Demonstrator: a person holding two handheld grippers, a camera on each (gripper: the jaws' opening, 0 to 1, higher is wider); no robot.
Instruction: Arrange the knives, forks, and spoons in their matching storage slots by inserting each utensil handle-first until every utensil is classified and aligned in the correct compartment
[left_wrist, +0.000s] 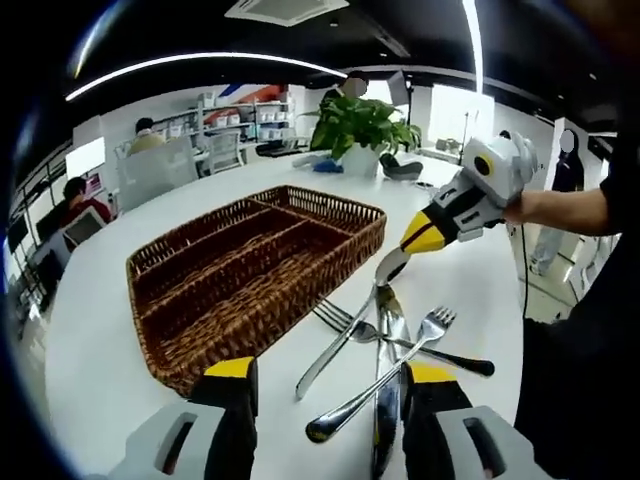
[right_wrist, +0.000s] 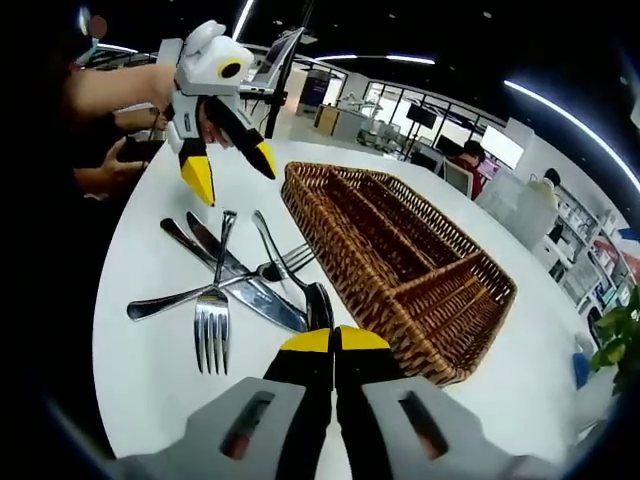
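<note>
Here, wicker tray (left_wrist: 262, 270) mid-table, cutlery pile (left_wrist: 385, 350) just beside it

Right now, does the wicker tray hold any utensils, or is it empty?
Empty. The wicker tray shows bare compartments in both views; the forks, knives and spoon all lie on the white table beside it.

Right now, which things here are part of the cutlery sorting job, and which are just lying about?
Job:
wicker tray with slots
forks
knives
spoon, bowl in the right claw
left claw, open over the pile

Lying about:
potted plant
office desks and shelves behind
</note>
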